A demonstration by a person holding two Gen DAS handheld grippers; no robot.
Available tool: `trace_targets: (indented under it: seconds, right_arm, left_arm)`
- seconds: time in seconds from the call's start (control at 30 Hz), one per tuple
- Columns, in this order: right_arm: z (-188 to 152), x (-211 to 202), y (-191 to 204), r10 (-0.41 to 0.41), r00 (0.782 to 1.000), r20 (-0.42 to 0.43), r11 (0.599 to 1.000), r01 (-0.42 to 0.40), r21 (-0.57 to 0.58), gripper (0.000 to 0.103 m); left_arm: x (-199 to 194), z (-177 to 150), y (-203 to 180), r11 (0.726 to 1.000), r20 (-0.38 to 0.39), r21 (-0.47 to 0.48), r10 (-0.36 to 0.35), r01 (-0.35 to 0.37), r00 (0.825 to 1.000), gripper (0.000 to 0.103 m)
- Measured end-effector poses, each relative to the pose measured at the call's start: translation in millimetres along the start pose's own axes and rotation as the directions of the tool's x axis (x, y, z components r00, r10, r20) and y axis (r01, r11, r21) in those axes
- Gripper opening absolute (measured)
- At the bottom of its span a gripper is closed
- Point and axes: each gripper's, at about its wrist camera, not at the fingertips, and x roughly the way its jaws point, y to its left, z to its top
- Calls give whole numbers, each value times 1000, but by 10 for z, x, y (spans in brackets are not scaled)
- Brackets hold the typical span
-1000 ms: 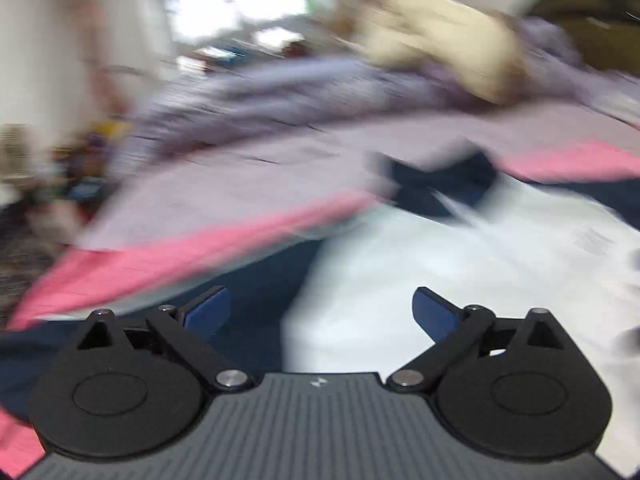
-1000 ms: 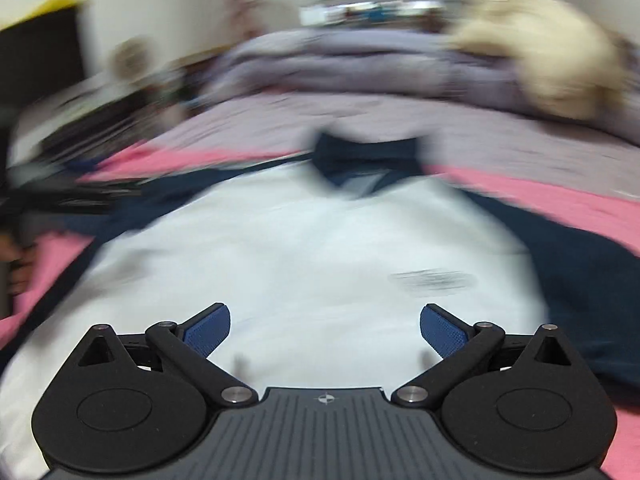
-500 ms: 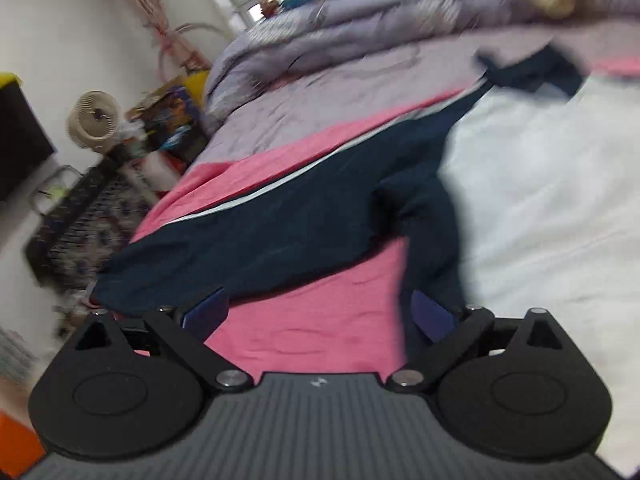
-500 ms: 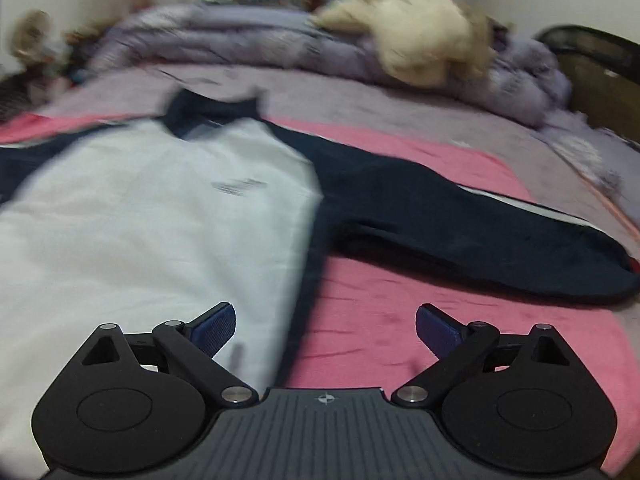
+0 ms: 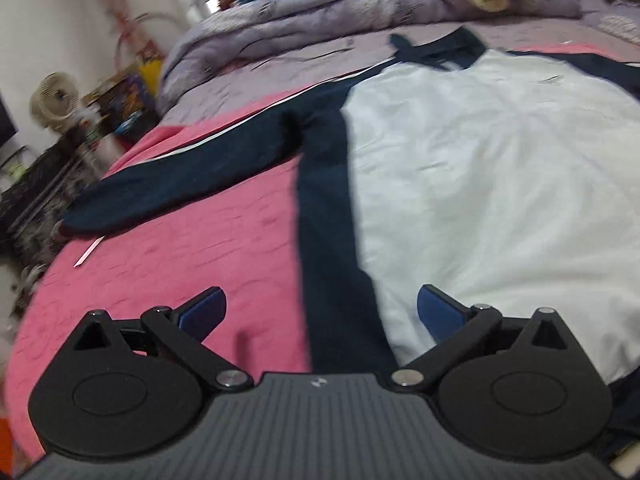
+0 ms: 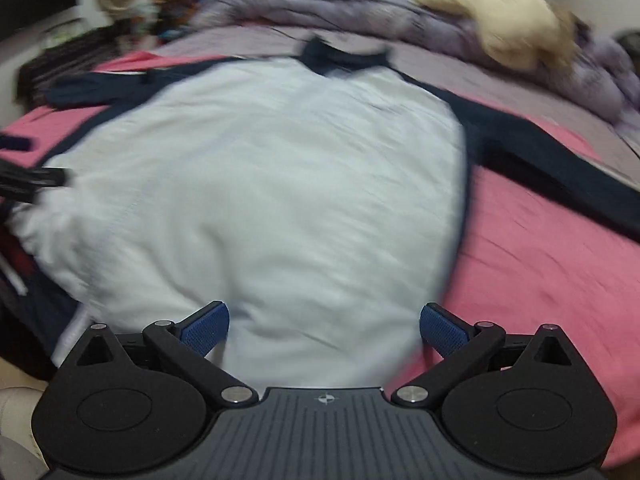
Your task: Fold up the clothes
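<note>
A white jacket (image 5: 480, 184) with navy sleeves and collar lies spread flat on a pink bedsheet (image 5: 192, 256). Its left sleeve (image 5: 188, 172) stretches out toward the bed's left edge, and a navy side panel (image 5: 332, 240) runs down toward me. My left gripper (image 5: 318, 312) hovers open over that side panel near the hem. In the right wrist view the jacket body (image 6: 280, 184) fills the middle, with the right sleeve (image 6: 560, 168) reaching right. My right gripper (image 6: 324, 328) is open above the jacket's lower hem, holding nothing.
A rumpled lilac duvet (image 5: 320, 20) and a cream fluffy blanket (image 6: 516, 36) are piled at the bed's far end. A small fan (image 5: 56, 100) and cluttered shelves (image 5: 44, 184) stand past the left edge. A thin pale strip (image 5: 90, 251) lies on the pink sheet.
Both views have swung. The left gripper now sits over the navy side panel rather than the bare sheet. The right gripper shifted left, from the sleeve side to over the white body. Both stayed open.
</note>
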Motion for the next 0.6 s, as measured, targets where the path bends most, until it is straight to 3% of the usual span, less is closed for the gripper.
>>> trace_targets:
  seconds: [0.07, 0.13, 0.27, 0.4, 0.5, 0.6]
  right_arm:
    - [-34, -98, -230, -12, 1000, 14, 997, 11, 82, 103]
    - [-24, -191, -428, -15, 998, 53, 988, 7, 154, 103]
    - [52, -354, -921, -86, 979, 187, 939, 17, 344, 103]
    - [75, -413, -1761, -238, 935, 263, 816, 45, 577, 101]
    - [97, -385, -2467, -370, 898, 238, 705, 105, 701, 101]
    - [135, -261, -3106, -420, 886, 199, 597, 104, 796, 101]
  left_arm:
    - [-45, 63, 123, 998, -35, -14, 66, -66, 997, 102]
    - [-83, 226, 198, 997, -14, -65, 45, -46, 999, 102]
    - [-135, 654, 97, 981, 42, -164, -100, 105, 994, 102]
    - [-18, 961, -271, 976, 42, -154, -151, 155, 988, 102]
    - [146, 1100, -594, 982, 2, -108, -154, 153, 988, 102]
    - [319, 1214, -870, 982, -56, -97, -165, 159, 985, 102]
